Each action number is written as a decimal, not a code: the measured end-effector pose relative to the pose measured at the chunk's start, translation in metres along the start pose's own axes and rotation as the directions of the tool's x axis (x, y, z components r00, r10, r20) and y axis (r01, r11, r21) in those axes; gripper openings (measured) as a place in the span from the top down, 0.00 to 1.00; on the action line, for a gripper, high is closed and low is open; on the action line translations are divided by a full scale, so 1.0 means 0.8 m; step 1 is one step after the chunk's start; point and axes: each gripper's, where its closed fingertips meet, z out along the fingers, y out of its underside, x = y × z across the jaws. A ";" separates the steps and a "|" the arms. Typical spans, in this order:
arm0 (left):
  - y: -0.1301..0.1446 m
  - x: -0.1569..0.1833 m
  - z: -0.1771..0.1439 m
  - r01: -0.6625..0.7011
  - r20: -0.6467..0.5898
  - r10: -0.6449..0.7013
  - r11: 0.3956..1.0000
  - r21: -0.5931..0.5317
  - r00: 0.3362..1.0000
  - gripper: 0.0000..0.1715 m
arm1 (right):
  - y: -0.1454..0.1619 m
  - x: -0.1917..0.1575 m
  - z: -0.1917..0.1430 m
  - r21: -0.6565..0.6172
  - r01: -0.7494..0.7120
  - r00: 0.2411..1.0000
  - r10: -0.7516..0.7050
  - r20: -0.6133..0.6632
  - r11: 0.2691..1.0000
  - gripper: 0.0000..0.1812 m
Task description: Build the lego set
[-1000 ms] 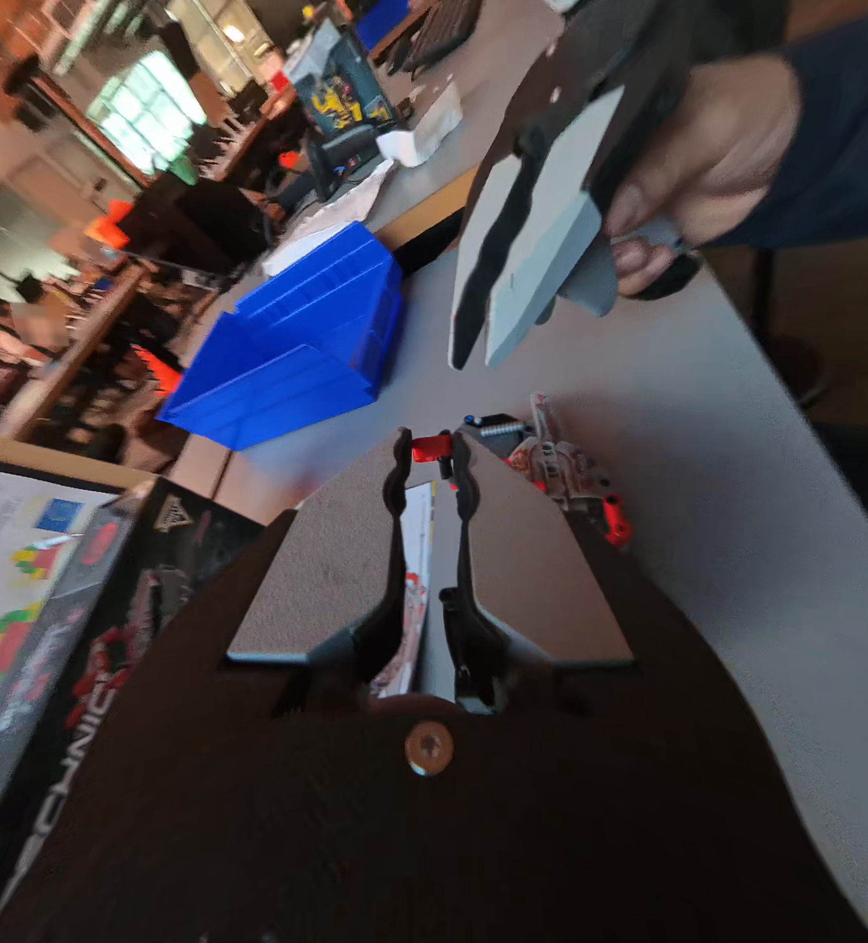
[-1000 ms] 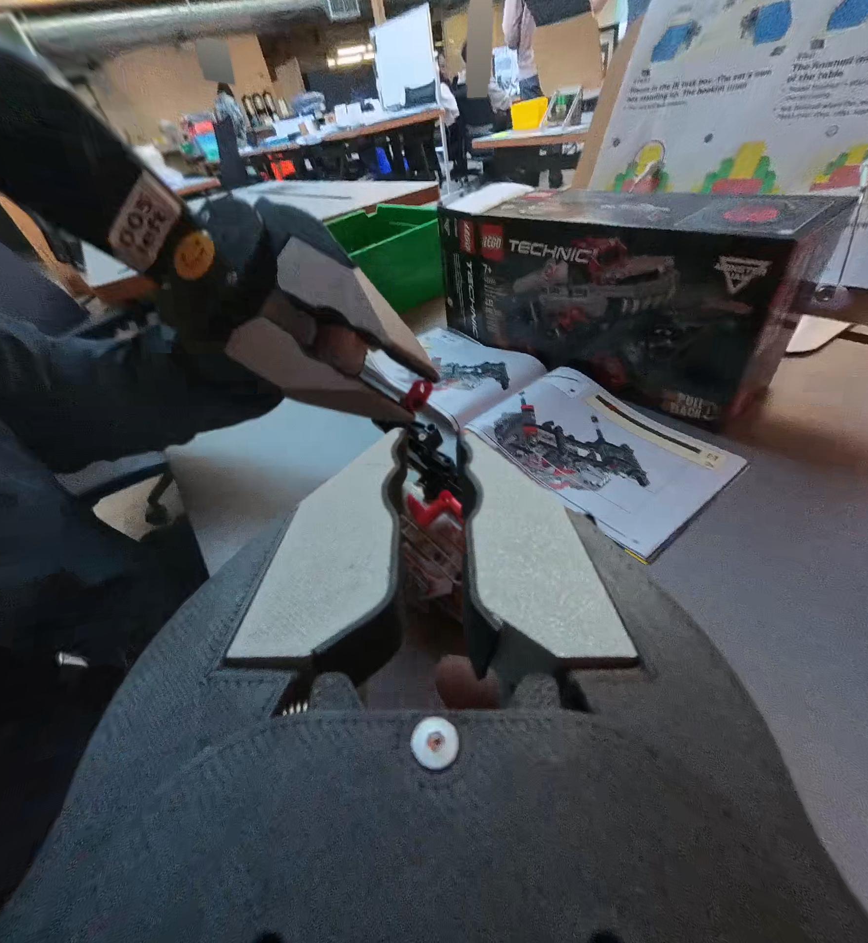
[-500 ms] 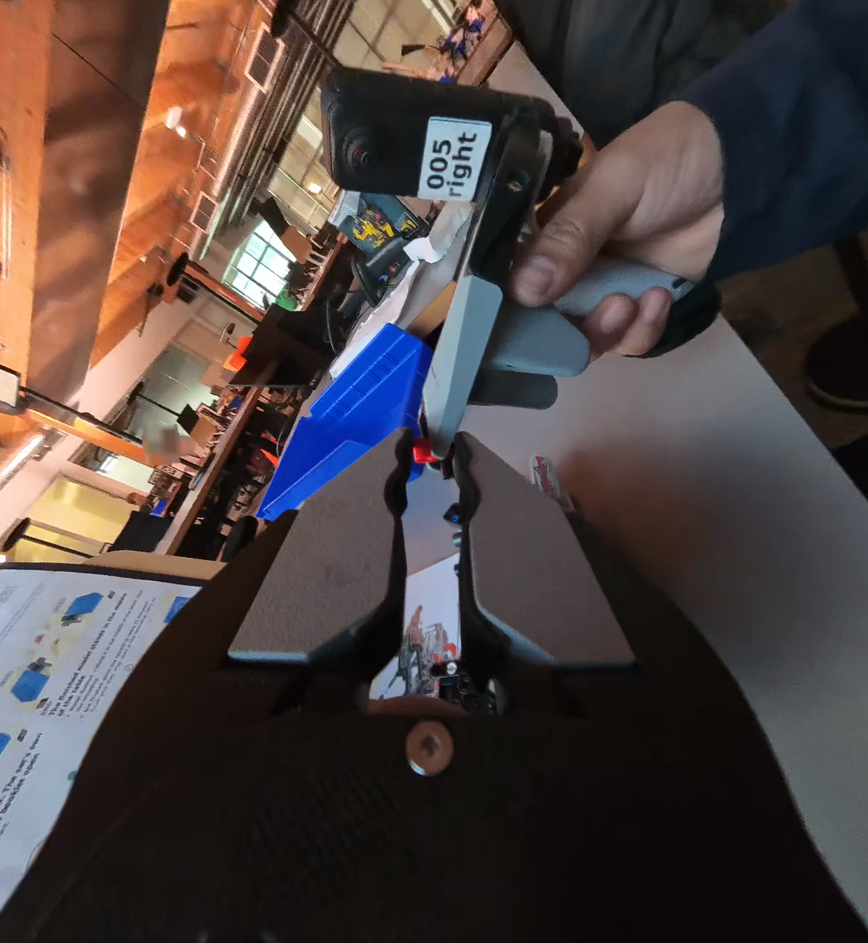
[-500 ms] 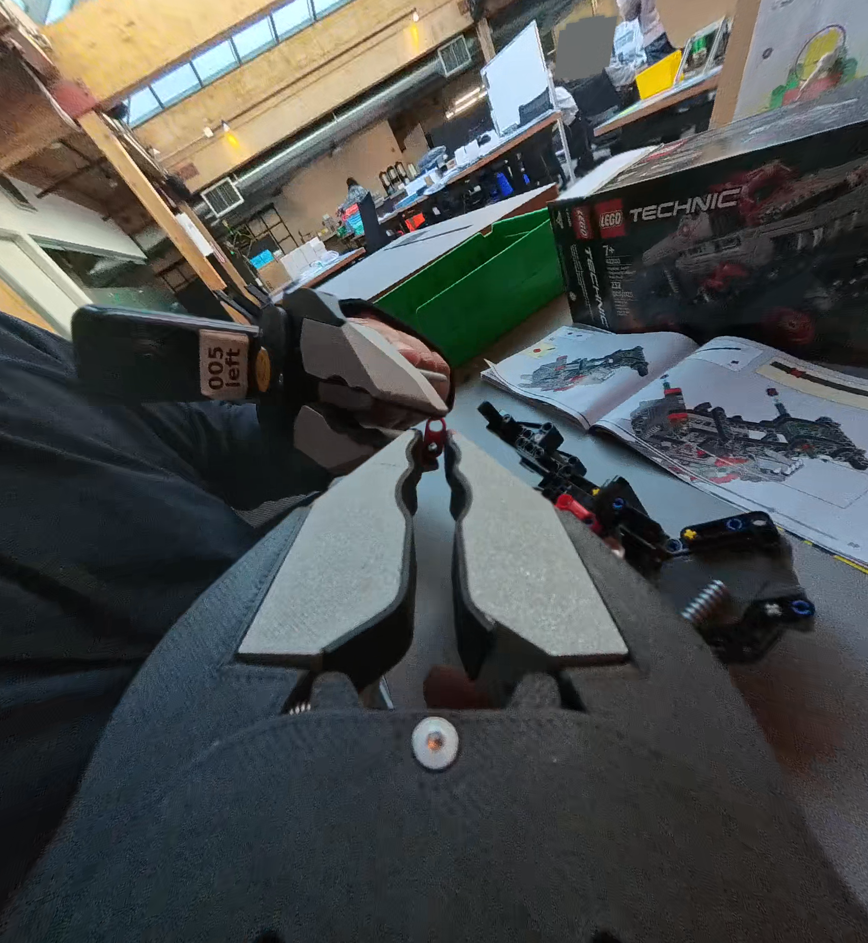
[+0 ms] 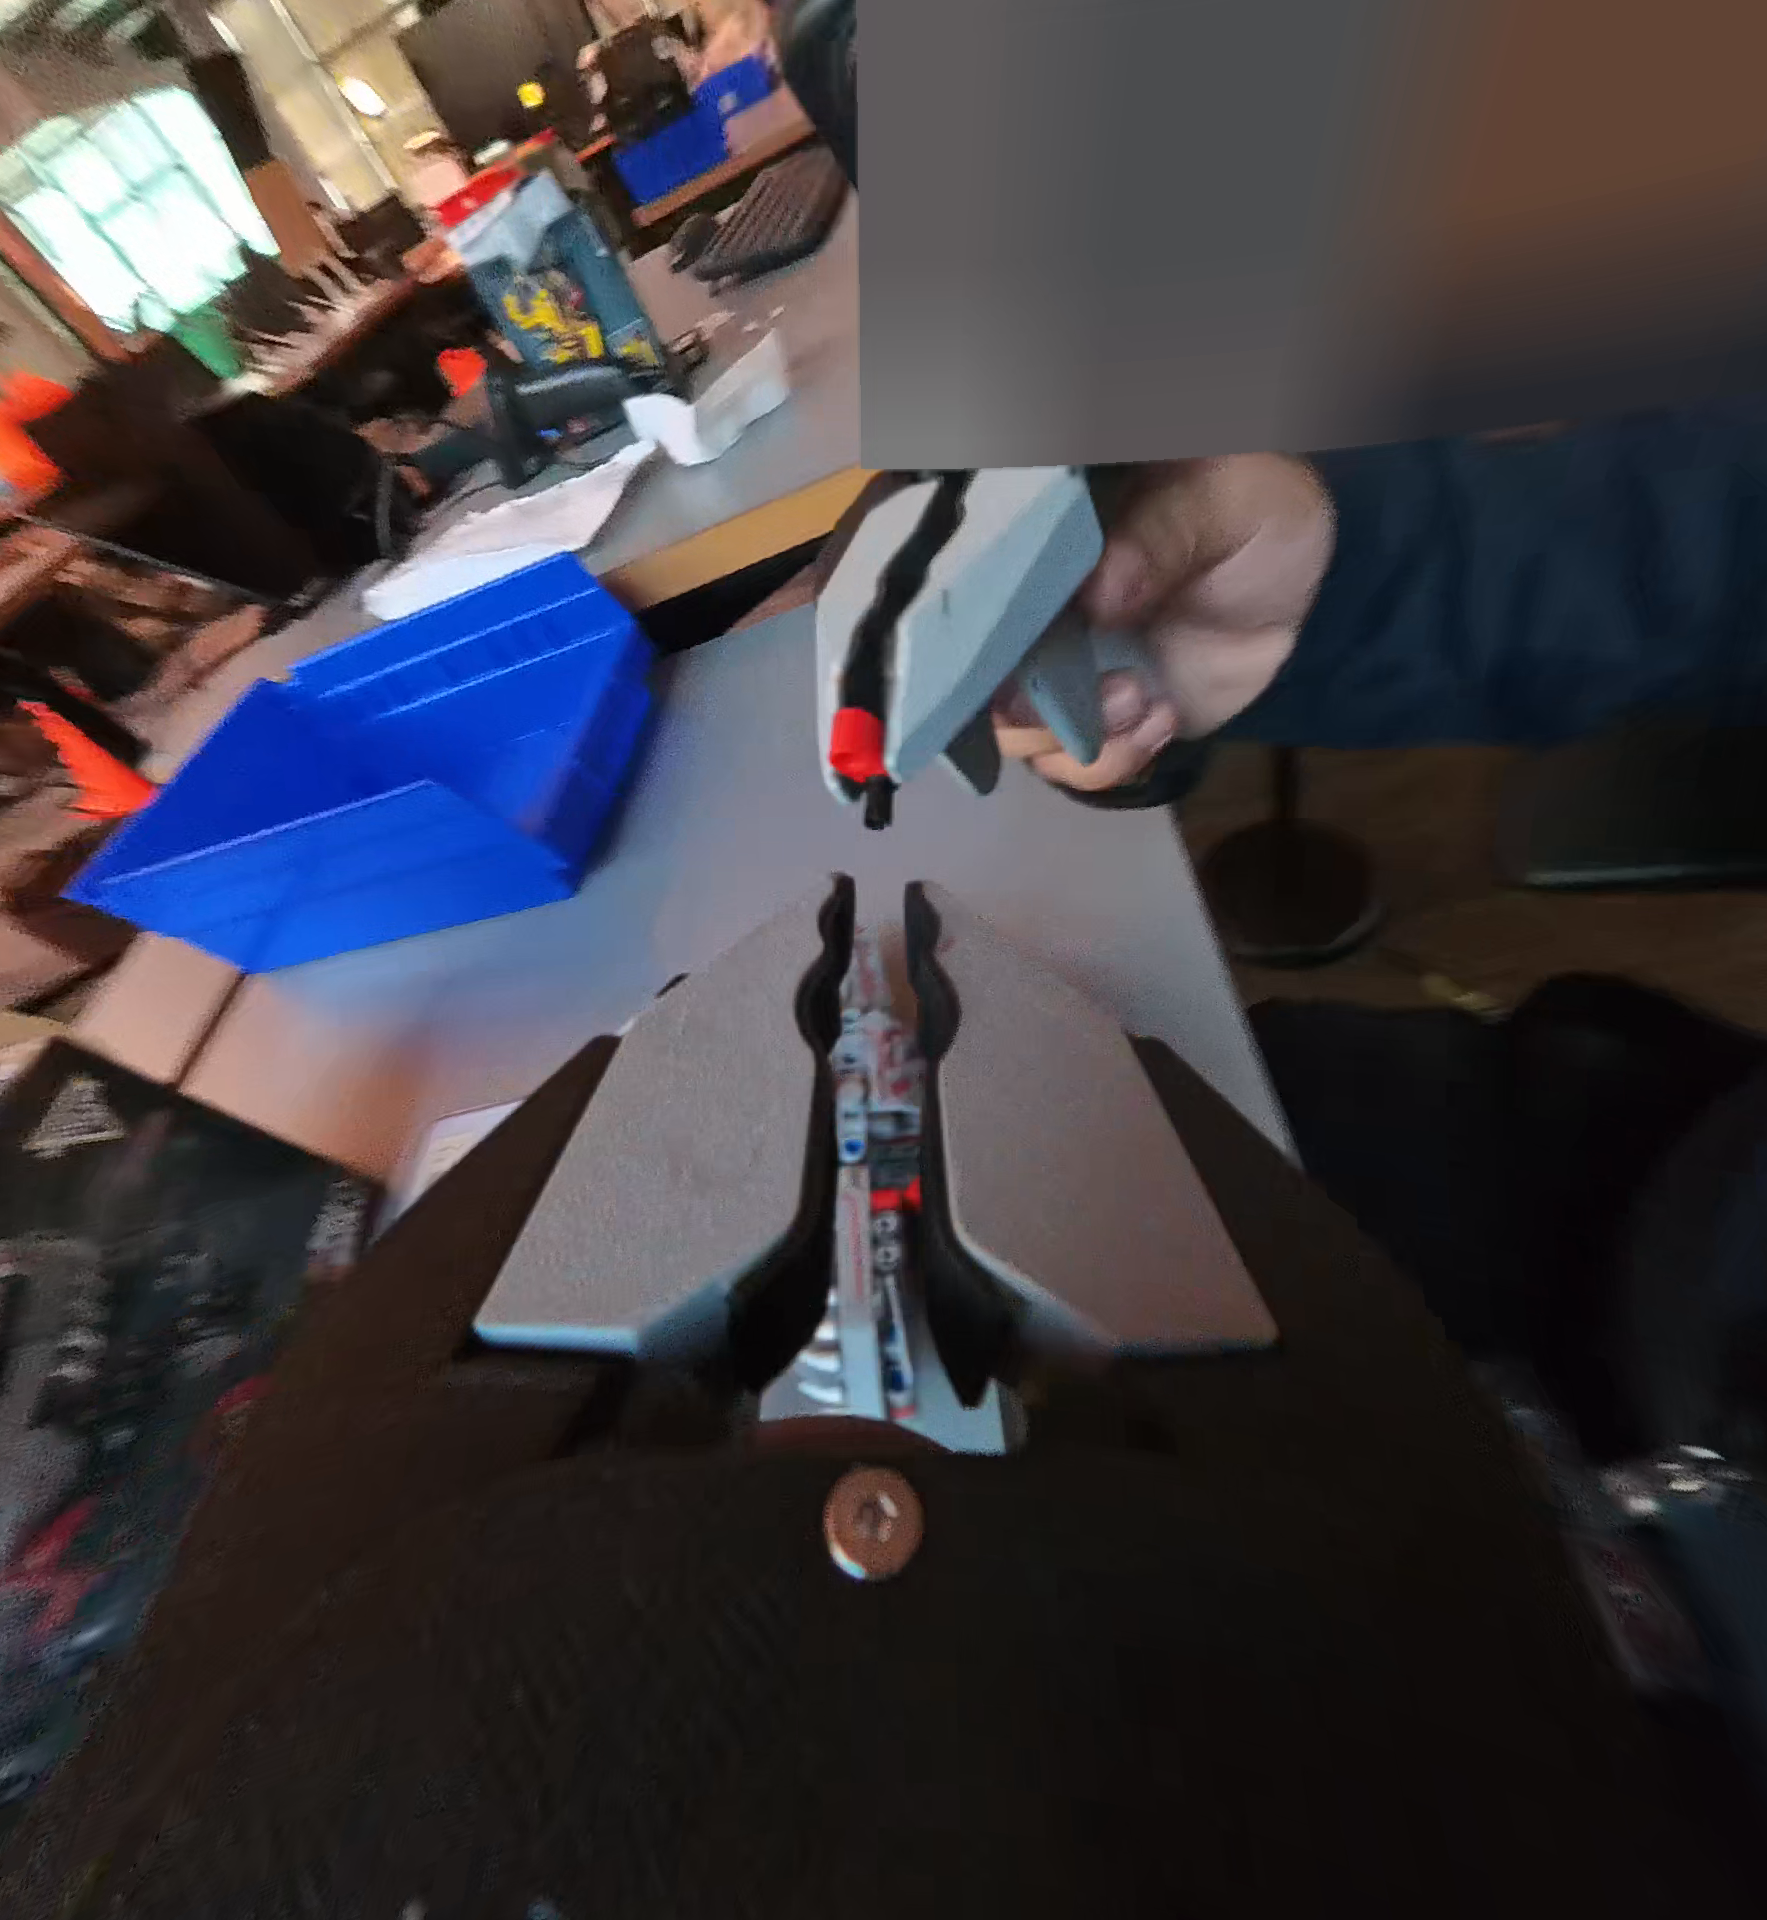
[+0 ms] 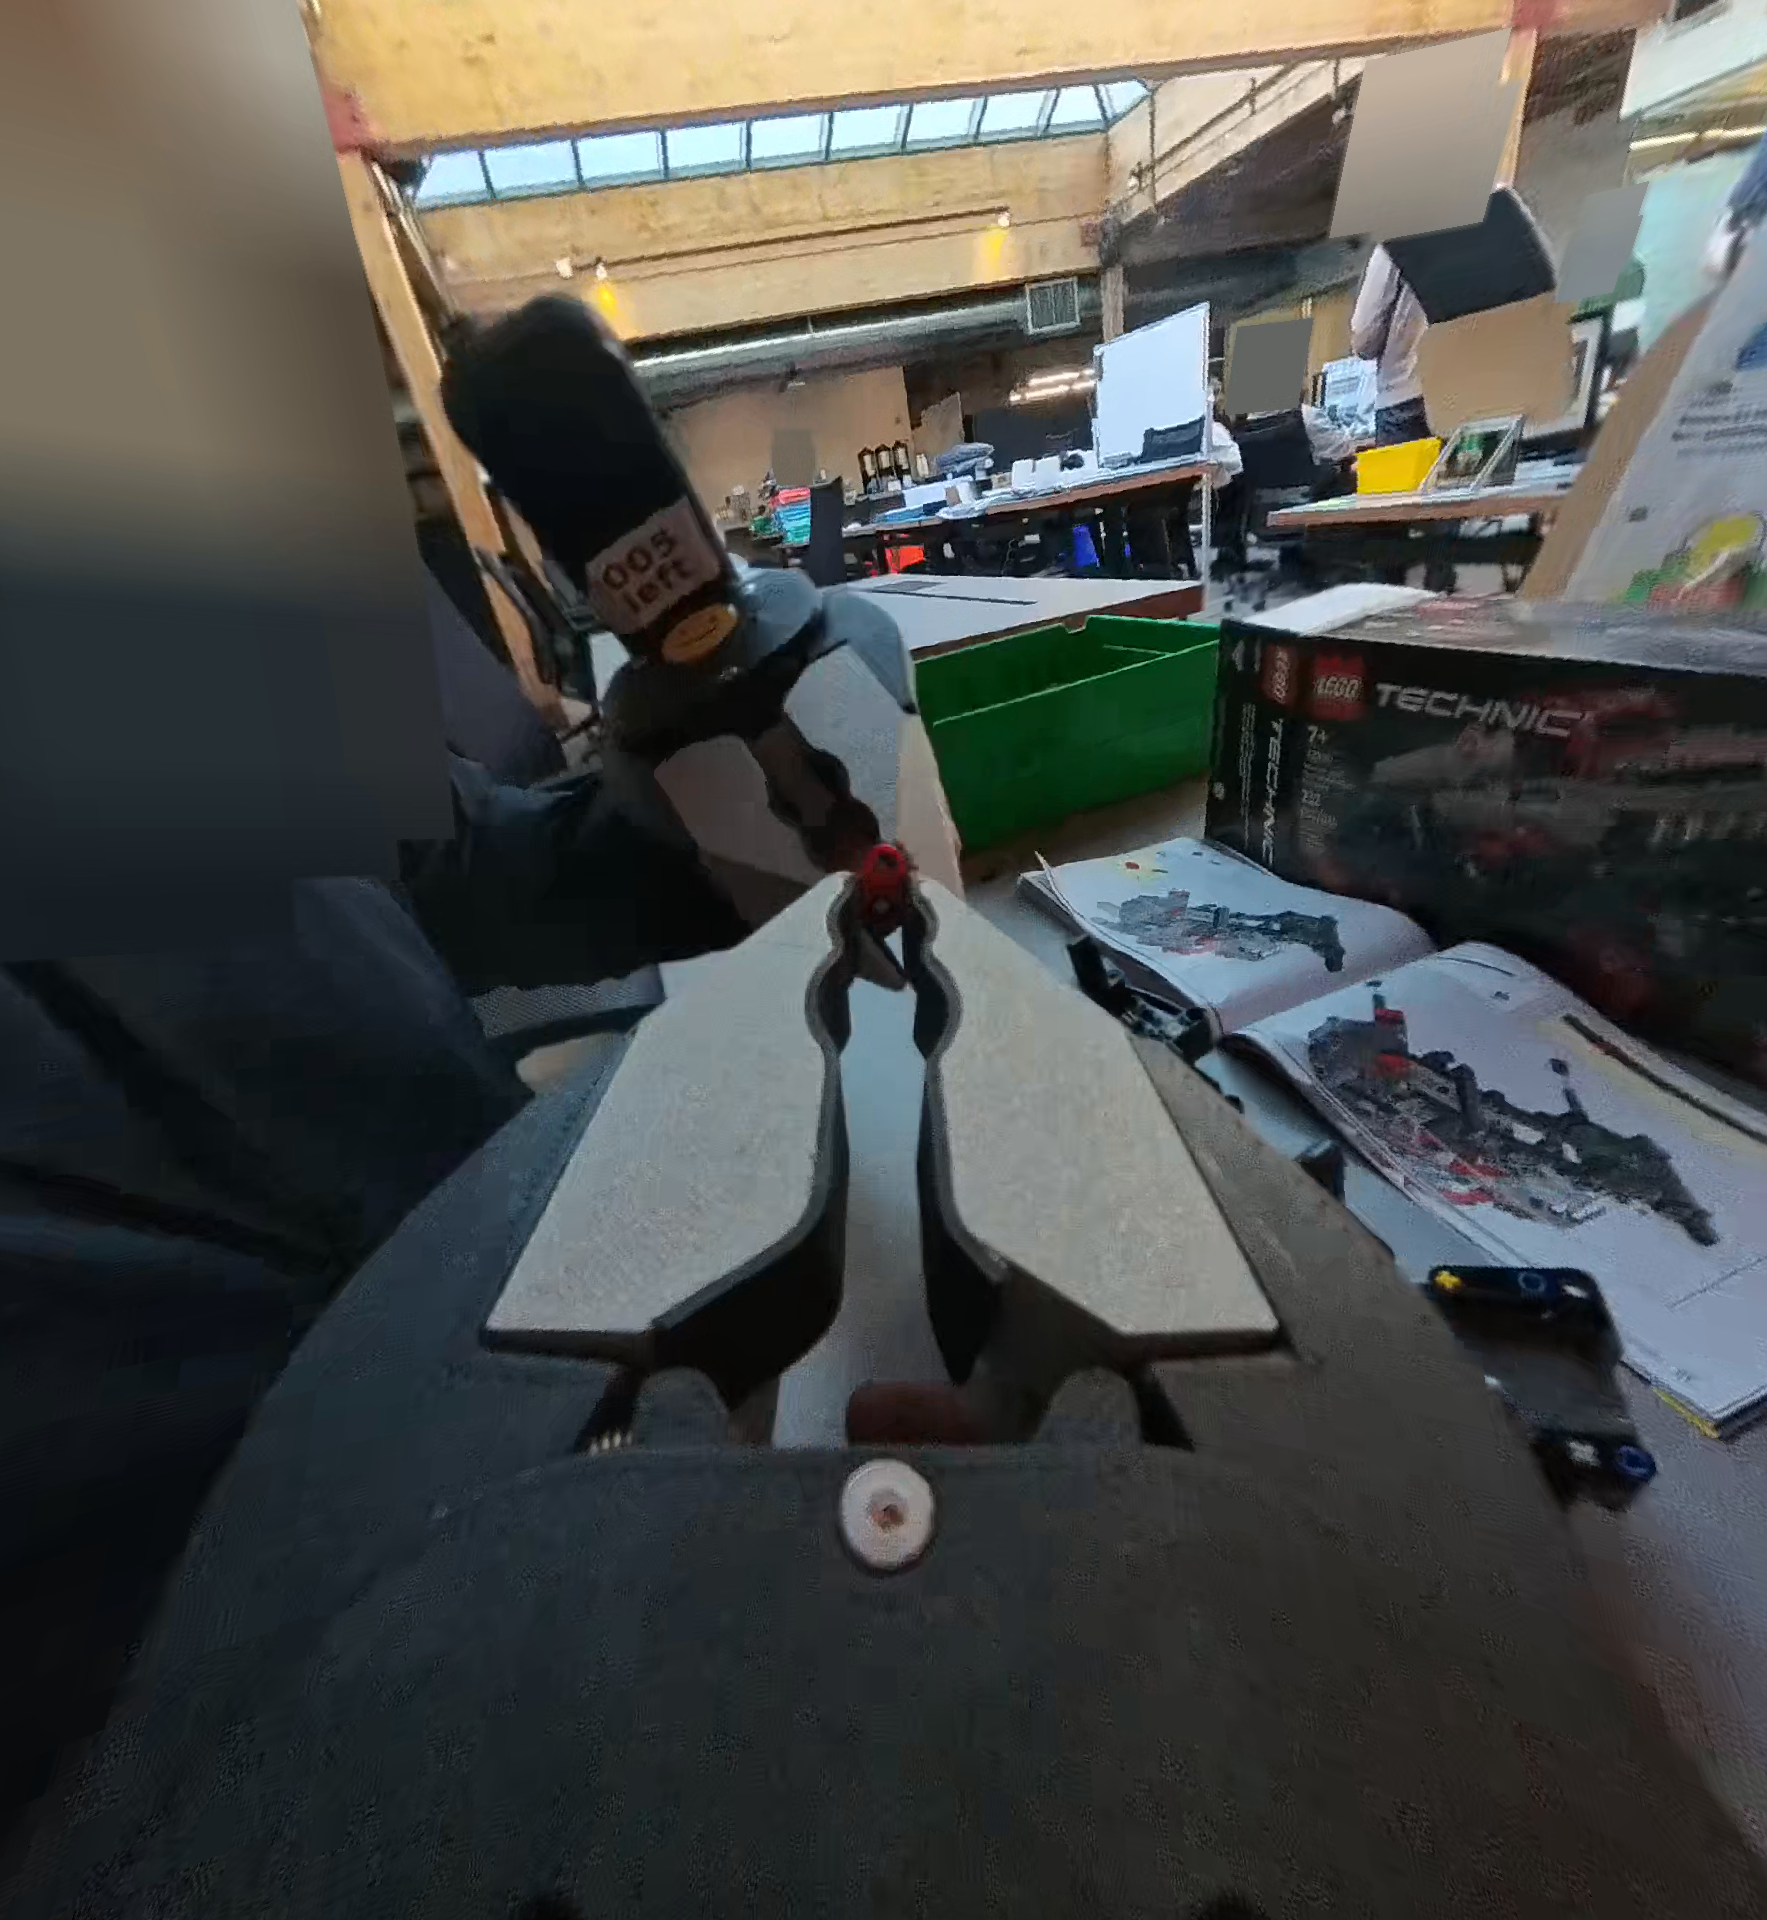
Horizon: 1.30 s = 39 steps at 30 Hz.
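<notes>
The right gripper is pinching a small red lego piece at its very tips, jaws drawn nearly together around it. In the left wrist view the same piece is showing as a red collar with a short black pin sticking out below it, held in the air above the grey table. The left gripper is pointing up towards that piece from just beneath it without touching; its jaws are standing a narrow slit apart and nothing is sitting between the tips.

As for progress, the build is looking early. A partly assembled black frame with blue pins and a yellow one is lying on the table at the right, near the open instruction booklet, and another dark sub-assembly is lying farther off beside the booklet's left page. Through the left gripper's slit, a strip of loose parts or printed packaging is lying on the table; it is too blurred to identify. The set's black box is standing behind the booklet, a green bin to its left, a blue bin far across the table. Most of the model apparently remains unbuilt, and the red piece is not yet fitted anywhere.
</notes>
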 end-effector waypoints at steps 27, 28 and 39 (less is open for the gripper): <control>-0.017 0.039 -0.014 0.168 -0.170 -0.148 0.980 0.106 0.974 1.00 | 0.023 -0.034 0.000 -0.106 0.354 0.935 -0.350 0.057 0.929 0.98; -0.012 0.040 -0.012 0.148 -0.168 -0.130 0.984 0.101 0.977 1.00 | 0.027 -0.031 0.000 -0.131 0.360 0.933 -0.355 0.062 0.924 0.98; 0.035 0.010 0.031 0.111 -0.092 -0.110 0.994 0.010 0.990 1.00 | 0.055 0.028 -0.010 -0.171 0.339 0.934 -0.309 0.181 0.925 0.98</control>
